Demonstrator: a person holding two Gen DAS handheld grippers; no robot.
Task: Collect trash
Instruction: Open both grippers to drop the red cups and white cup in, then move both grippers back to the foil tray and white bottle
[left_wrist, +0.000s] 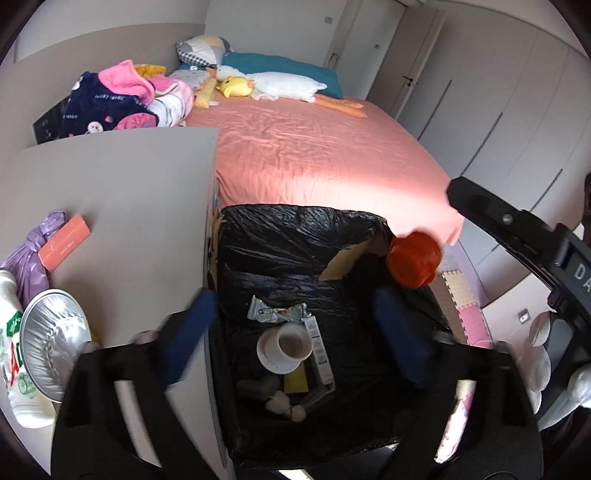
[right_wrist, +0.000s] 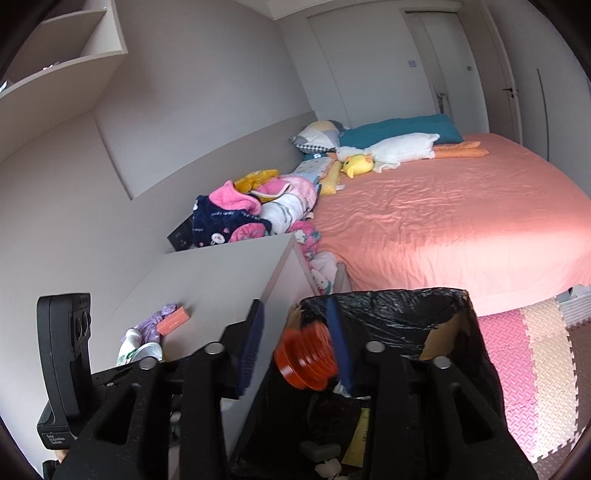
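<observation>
A bin lined with a black bag (left_wrist: 295, 229) (right_wrist: 406, 306) stands between the grey cabinet and the bed. Inside lie a white paper cup (left_wrist: 293, 341), a silver wrapper (left_wrist: 277, 314) and other scraps. My left gripper (left_wrist: 295, 295) hangs over the bin, jaws spread wide, with nothing between its blue fingers (left_wrist: 192, 332). My right gripper (right_wrist: 294, 304) is at the bin's near rim, jaws apart. An orange ribbed cup (right_wrist: 306, 358) (left_wrist: 413, 264) is between them, blurred, against the right finger and clear of the left one.
The grey cabinet top (left_wrist: 129, 192) on the left carries a salmon box (left_wrist: 64, 242), a purple bag (left_wrist: 29, 258), a foil dish (left_wrist: 51, 350) and a white pack (left_wrist: 14, 369). The pink bed (left_wrist: 314, 147) lies beyond the bin. Foam mats (right_wrist: 517, 350) cover the floor to the right.
</observation>
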